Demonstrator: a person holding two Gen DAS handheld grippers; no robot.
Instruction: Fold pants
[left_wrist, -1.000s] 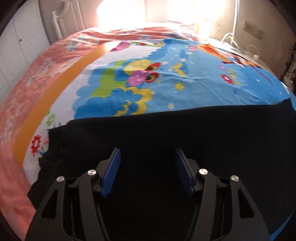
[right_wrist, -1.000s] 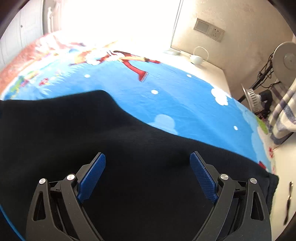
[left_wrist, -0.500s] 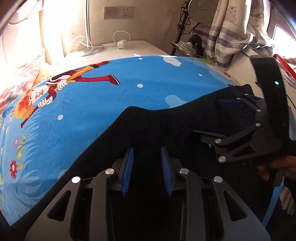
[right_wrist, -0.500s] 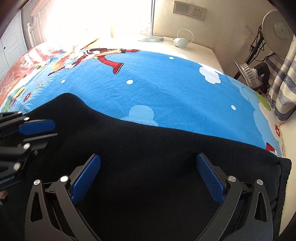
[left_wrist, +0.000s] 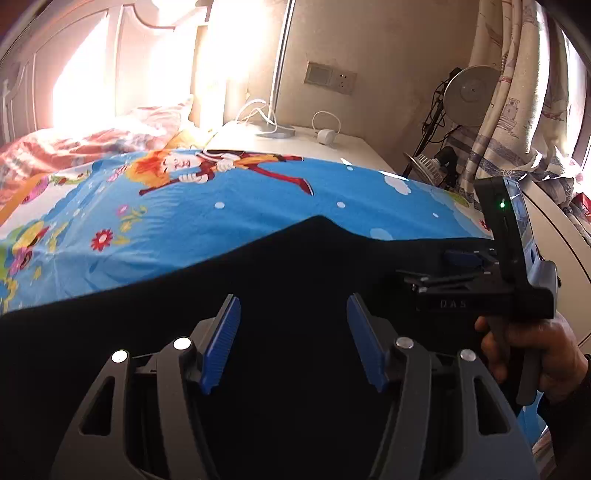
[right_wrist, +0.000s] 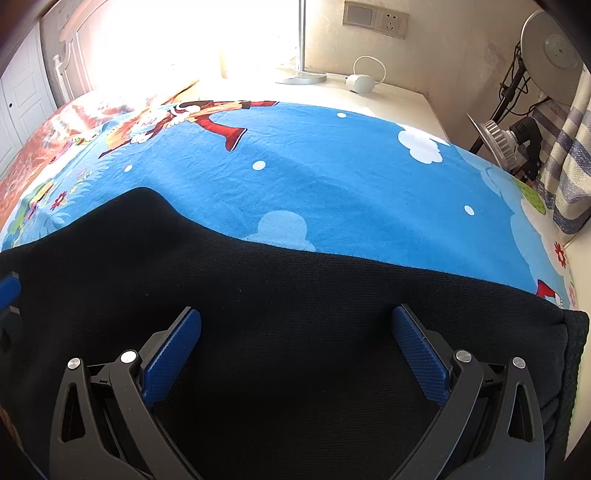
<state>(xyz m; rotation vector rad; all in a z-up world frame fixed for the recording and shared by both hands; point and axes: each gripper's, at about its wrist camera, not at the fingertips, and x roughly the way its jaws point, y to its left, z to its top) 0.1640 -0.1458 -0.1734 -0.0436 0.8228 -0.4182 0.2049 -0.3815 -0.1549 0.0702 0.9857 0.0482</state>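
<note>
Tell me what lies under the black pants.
The black pants lie on a blue cartoon bedsheet, visible beyond their far edge. Whatever lies beneath the cloth itself is covered.

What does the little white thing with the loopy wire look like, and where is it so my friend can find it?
Start at the bed with the blue cartoon sheet, then look past its far edge to the pale tabletop against the wall. The little white plug box sits there, right of the lamp base, under the wall socket. It alone has a white cord curling up in a loop.
</note>
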